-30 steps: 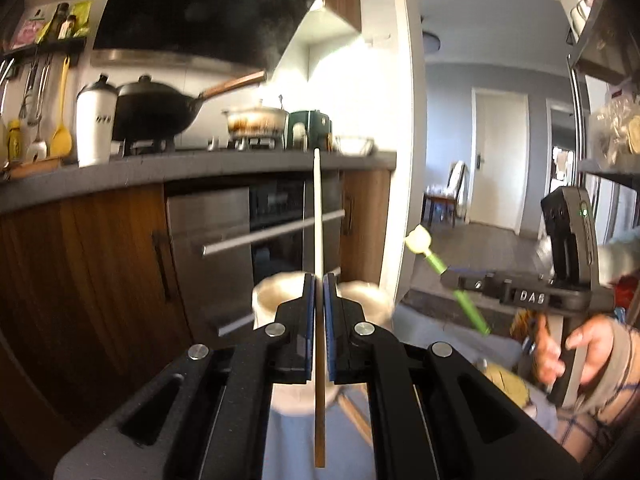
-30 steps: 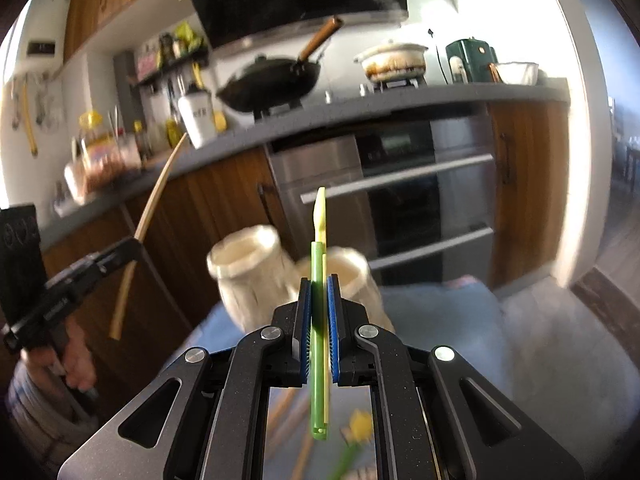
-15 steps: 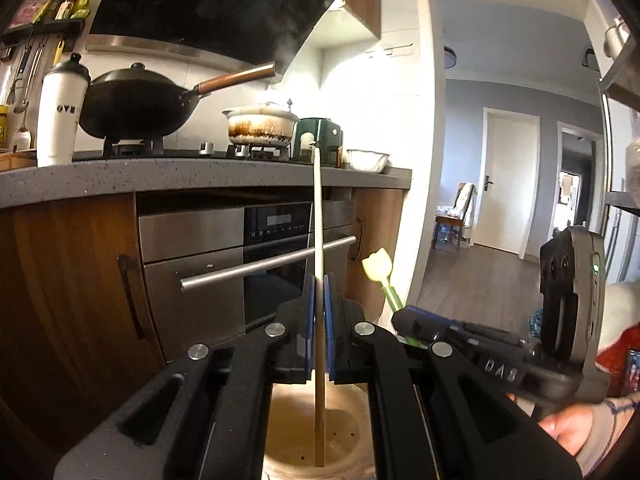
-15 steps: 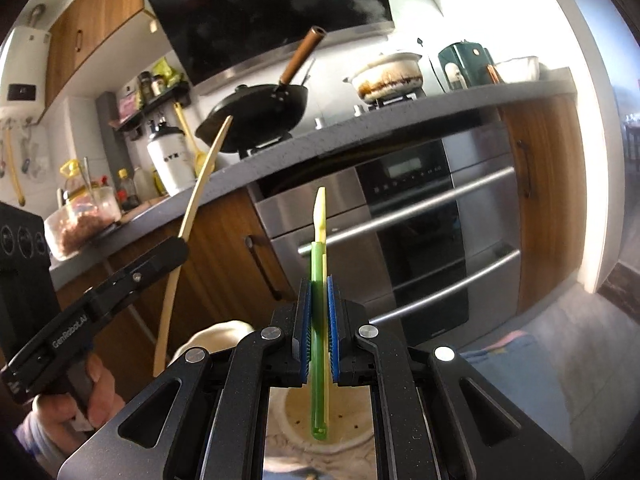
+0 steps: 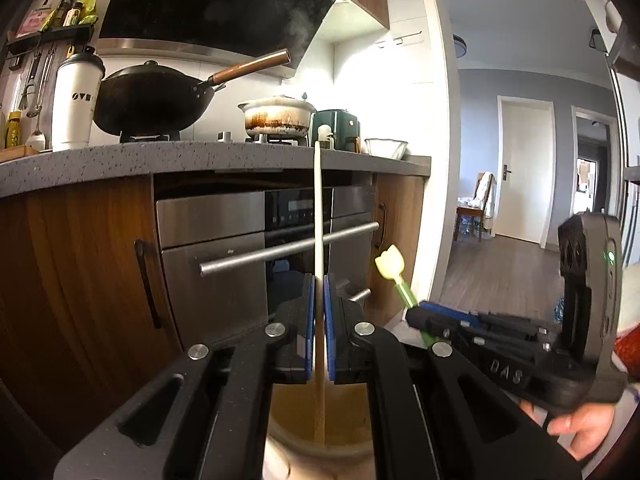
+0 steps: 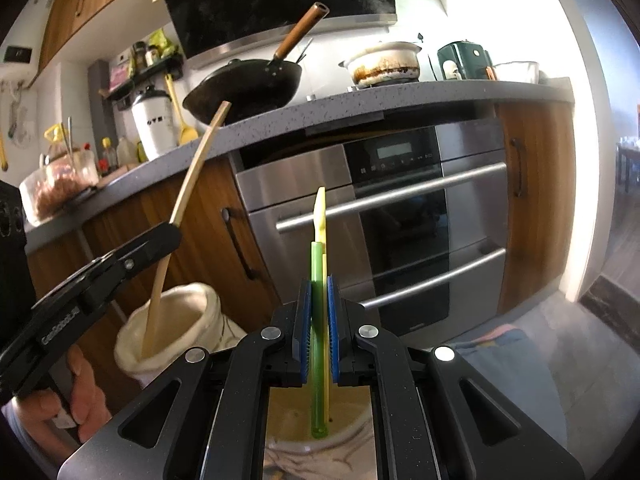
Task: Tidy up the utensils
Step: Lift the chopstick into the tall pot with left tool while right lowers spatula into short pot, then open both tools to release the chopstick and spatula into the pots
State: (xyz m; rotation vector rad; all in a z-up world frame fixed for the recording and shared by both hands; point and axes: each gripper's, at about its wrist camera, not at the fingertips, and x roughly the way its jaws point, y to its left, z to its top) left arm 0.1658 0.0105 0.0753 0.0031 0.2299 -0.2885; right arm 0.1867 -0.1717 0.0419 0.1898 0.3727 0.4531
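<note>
The left hand-held gripper [image 5: 318,328] stayed clenched on a slim wooden chopstick [image 5: 318,216], and the right hand-held gripper [image 6: 318,328] stayed clenched on a green-handled utensil [image 6: 317,320] with a pale yellow, tulip-shaped tip. Compared with a second earlier, both had come forward and down: the two cream ceramic holders, then ahead of the fingers, now sat under them. In the right wrist view the chopstick's lower end dipped inside the left holder [image 6: 180,320], a rounded, glazed pot with a thick rolled rim, while the green utensil's lower end hung over the mouth of the right holder [image 6: 320,436]. A hand [image 6: 76,396] gripped the left tool's handle; another hand [image 5: 576,428] gripped the right one. Both black tool bodies hid most of the holders and whatever carried them. Beyond stood a brushed-steel oven [image 6: 400,220] with bar handles, set between brown wood cabinet doors, then the speckled grey tabletop [image 5: 120,160] carrying a black wok [image 5: 152,100] with a wooden handle, a stained white pot [image 5: 278,116] and a white tumbler [image 5: 76,108].
</note>
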